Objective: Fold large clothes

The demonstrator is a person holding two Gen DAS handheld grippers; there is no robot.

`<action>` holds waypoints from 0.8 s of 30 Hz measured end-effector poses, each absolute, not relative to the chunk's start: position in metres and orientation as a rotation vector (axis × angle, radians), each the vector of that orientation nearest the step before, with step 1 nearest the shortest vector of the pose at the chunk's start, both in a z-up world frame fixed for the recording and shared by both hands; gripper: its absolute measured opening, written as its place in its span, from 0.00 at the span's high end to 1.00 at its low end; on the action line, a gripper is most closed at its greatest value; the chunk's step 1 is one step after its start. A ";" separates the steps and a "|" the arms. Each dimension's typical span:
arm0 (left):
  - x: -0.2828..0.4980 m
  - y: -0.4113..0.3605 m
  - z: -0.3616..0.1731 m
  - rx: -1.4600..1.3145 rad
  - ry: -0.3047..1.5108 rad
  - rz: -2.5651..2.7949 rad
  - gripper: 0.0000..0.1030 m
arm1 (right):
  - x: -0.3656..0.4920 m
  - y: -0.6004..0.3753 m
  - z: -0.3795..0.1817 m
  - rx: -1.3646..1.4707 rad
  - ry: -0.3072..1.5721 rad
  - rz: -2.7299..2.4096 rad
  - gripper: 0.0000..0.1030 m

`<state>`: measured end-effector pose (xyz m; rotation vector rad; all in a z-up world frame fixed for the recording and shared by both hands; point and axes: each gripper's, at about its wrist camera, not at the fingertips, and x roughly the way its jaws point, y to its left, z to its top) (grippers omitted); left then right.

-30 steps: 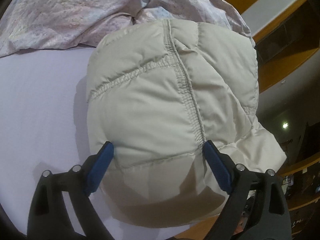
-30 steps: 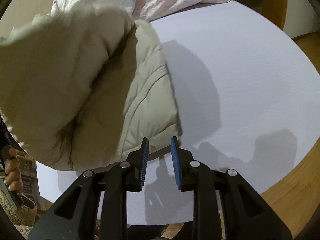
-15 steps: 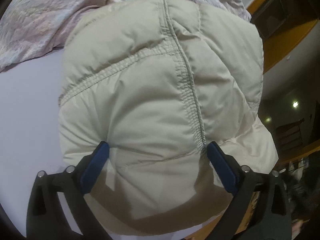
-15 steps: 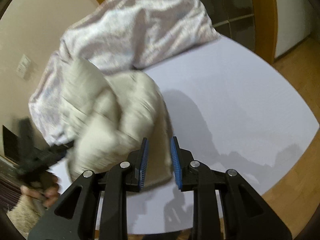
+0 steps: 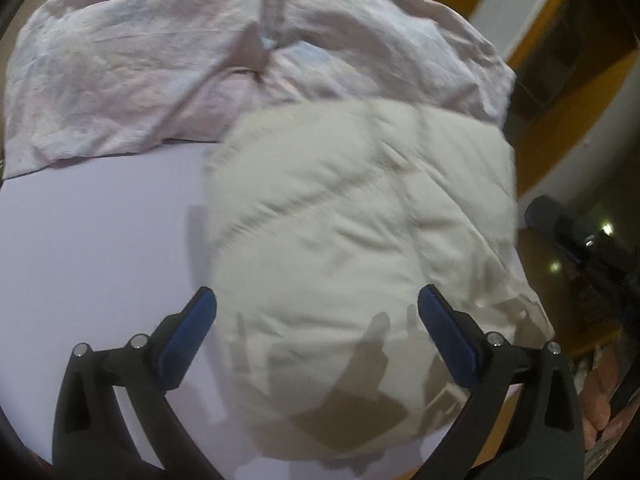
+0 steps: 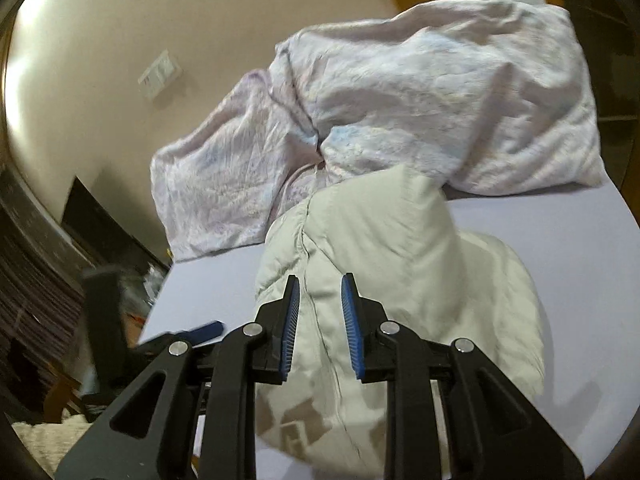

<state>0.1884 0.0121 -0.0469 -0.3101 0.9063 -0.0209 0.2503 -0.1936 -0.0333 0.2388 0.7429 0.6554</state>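
A cream puffy quilted jacket (image 5: 360, 240) lies bundled on the pale lilac bed sheet (image 5: 100, 220). My left gripper (image 5: 316, 312) is wide open above its near end, a finger on each side, not gripping. In the right wrist view the jacket (image 6: 400, 264) lies below my right gripper (image 6: 320, 308), whose jaws stand a little apart with nothing between them. The left gripper's blue fingertip (image 6: 206, 330) shows at the left of that view.
A crumpled pale pink duvet (image 5: 240, 60) lies behind the jacket at the head of the bed; it also shows in the right wrist view (image 6: 400, 100). The bed edge and dark furniture (image 6: 92, 220) lie to the left. A beige wall (image 6: 120, 40) stands behind.
My left gripper has drawn back from the jacket, showing more of the duvet. My right gripper has swung round and risen over the jacket. The jacket has settled into a bundle.
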 end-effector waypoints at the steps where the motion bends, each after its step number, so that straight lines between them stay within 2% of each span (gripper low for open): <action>1: 0.191 0.016 -0.046 -0.320 0.909 -0.011 0.03 | 0.258 -0.187 -0.037 0.230 0.760 0.650 0.77; 9: 0.221 0.037 -0.058 -0.282 0.944 0.055 0.03 | 0.297 -0.184 -0.062 0.224 0.857 0.561 0.78; 19: 0.242 0.017 -0.082 -0.299 0.994 0.006 0.03 | 0.317 -0.197 -0.099 0.222 0.931 0.463 0.96; 24: 0.251 0.001 -0.094 -0.306 1.013 -0.022 0.02 | 0.327 -0.224 -0.126 0.308 0.978 0.436 1.00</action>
